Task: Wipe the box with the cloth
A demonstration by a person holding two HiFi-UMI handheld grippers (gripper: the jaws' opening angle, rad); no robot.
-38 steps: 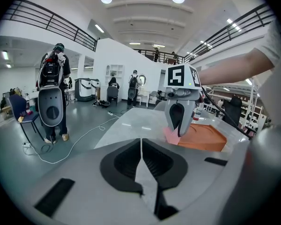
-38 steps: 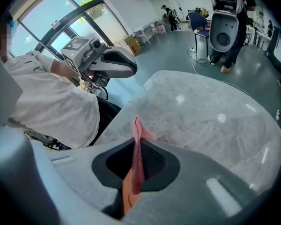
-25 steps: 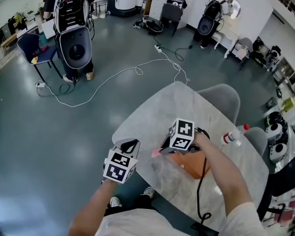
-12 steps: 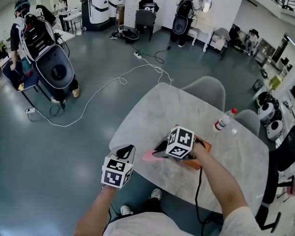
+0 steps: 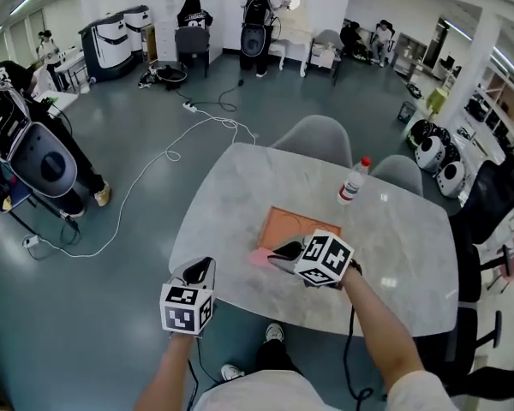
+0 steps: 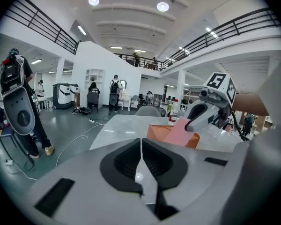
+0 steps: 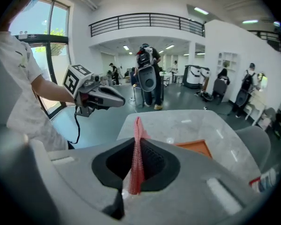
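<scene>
R gripper (image 5: 279, 251) is clenched on a thin pink mesh cloth (image 7: 136, 159): its own view shows both black jaws pressed to the fabric, w/ the cloth standing up in a narrow fold btw them and poking out past the tips. The loose end of the cloth hangs at the near-left corner of a flat orange rectangular box (image 5: 298, 224). Can't tell if it's actually touching the box.

The box lies flat approx mid-way across a rounded pale marble-look table (image 5: 240, 187), towards the person's side.

L gripper (image 5: 201, 270) is closed w/ nothing in it: jaws meet along one thin line in its own view. It's held at the table's near edge, left of the cloth and apart from it, pointing towards the box.

Clear plastic bottle w/ red cap (image 5: 353, 181) stands upright on the far side of the table, well apart from the box. Two grey shell chairs (image 5: 313, 137) sit tucked in at the far edge. Other people stand about further back in the hall.
</scene>
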